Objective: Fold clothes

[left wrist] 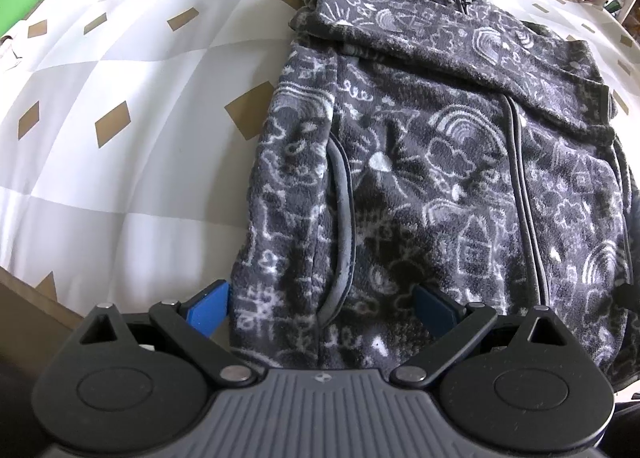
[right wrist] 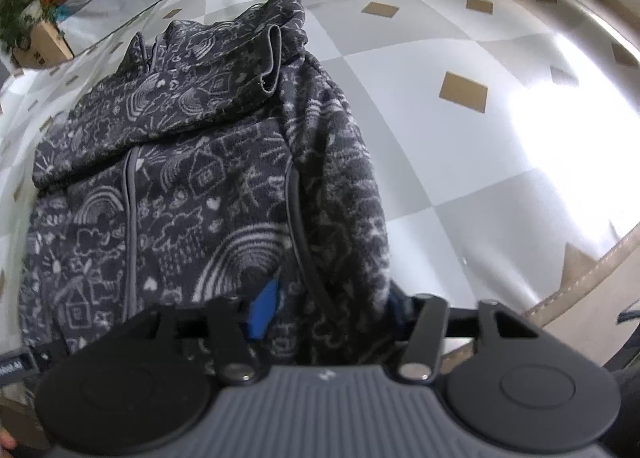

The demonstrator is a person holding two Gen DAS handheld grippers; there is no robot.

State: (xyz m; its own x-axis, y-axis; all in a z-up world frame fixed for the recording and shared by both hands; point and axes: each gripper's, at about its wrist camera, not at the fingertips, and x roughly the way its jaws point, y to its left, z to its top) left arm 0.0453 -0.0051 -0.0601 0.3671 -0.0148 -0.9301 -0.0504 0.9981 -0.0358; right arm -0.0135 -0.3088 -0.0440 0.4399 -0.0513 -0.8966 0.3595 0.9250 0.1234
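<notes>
- Blue-padded left claw [left wrist: 320, 310] stands wide, its pads astride the fleece [left wrist: 432, 161] hem at 6 o'clock.
- Right claw [right wrist: 324, 312] stands fairly wide around the hem's other corner; grip unclear.
- The fleece lies on the checked cloth [left wrist: 120, 57], sleeves folded across toward 12 o'clock.
- A bottom-to-top fold looks left.

Between the spread jaws of the left gripper [left wrist: 322, 308] lies a fuzzy, matt fleece jacket [left wrist: 432, 177]. The blue fingers [left wrist: 208, 308] look smooth plastic. Beyond the jaws, the checked tablecloth [left wrist: 120, 97] is glossy and smooth.
</notes>
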